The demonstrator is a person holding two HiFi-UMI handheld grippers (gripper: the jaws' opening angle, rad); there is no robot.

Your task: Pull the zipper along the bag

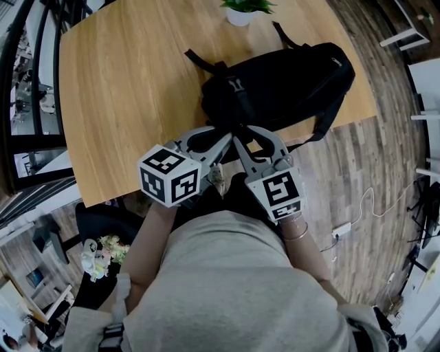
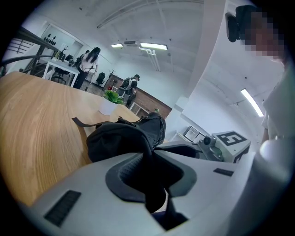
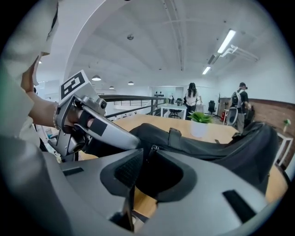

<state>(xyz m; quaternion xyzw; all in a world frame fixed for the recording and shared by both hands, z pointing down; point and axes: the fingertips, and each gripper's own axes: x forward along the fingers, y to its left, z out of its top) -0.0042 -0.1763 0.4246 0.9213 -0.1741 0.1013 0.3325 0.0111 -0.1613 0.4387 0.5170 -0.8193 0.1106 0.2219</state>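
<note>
Closest to the person's body, at the near edge of the wooden table [image 1: 124,103], both grippers meet tip to tip on the near end of the black backpack [image 1: 289,79]. The left gripper [image 2: 152,154] is clenched on a fold of the backpack's fabric, probably to anchor it. The right gripper [image 3: 146,159] is pinched on the zipper pull [image 3: 151,152], which hangs down from the slider between its jaws. From there the backpack's long axis runs away from the person and to the right. The zipper line follows it, so the pull likely has to travel outward, away from the left gripper's hold. Beyond the backpack stands a potted plant [image 1: 242,10].
</note>
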